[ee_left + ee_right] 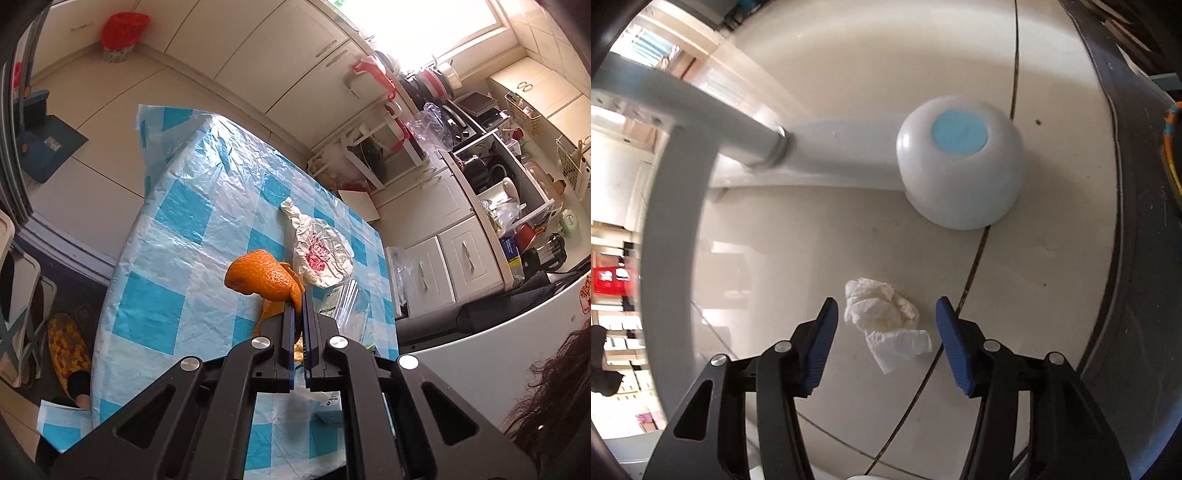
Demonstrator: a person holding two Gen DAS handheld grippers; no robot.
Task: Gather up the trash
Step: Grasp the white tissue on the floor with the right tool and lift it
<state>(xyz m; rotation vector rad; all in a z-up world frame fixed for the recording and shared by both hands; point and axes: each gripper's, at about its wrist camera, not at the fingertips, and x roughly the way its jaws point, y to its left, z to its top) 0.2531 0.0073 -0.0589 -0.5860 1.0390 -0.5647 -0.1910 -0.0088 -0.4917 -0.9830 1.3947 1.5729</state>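
Above the checked desk [177, 258], orange peel [260, 277] was gripped by the left hand-held gripper [298, 302]. The right hand-held gripper [884, 314] was held open around a crumpled tissue [882, 317] on the floor [1034, 277].

Left wrist view: high above checkered worktop [177, 236], angled down across it toward kitchen cabinets [280, 55]. Right wrist view: close over tiled floor [1052, 258], facing down. No shared region visible.

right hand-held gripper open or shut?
Open: the right hand-held gripper has its fingers spread either side of the crumpled tissue on the floor.
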